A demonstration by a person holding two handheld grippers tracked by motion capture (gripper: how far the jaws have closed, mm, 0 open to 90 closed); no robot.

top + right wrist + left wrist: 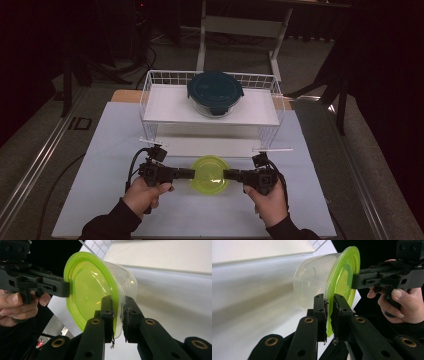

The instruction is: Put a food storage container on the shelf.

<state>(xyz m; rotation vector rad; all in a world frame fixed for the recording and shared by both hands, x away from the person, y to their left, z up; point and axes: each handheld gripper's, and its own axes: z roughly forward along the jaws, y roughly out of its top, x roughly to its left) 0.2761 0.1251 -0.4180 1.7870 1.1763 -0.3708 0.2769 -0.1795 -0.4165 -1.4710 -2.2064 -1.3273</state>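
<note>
A clear plastic tub with a lime-green lid (pixel 210 174) hangs just above the white table, held from both sides. My left gripper (pixel 191 174) is shut on the lid's left rim, and my right gripper (pixel 226 174) is shut on its right rim. In the left gripper view the tub (pixel 312 282) lies sideways, the green rim pinched between my left gripper's (pixel 329 311) black pads, with the other gripper clamped at the far edge. In the right gripper view the green lid (pixel 87 290) faces the camera, its rim nipped by my right gripper (pixel 117 312).
Behind the tub stands a white wire basket shelf (pixel 150 95) with a glass bowl under a dark teal lid (pixel 215 92) on its top board. Its lower opening faces the tub. A table leg frame stands farther back.
</note>
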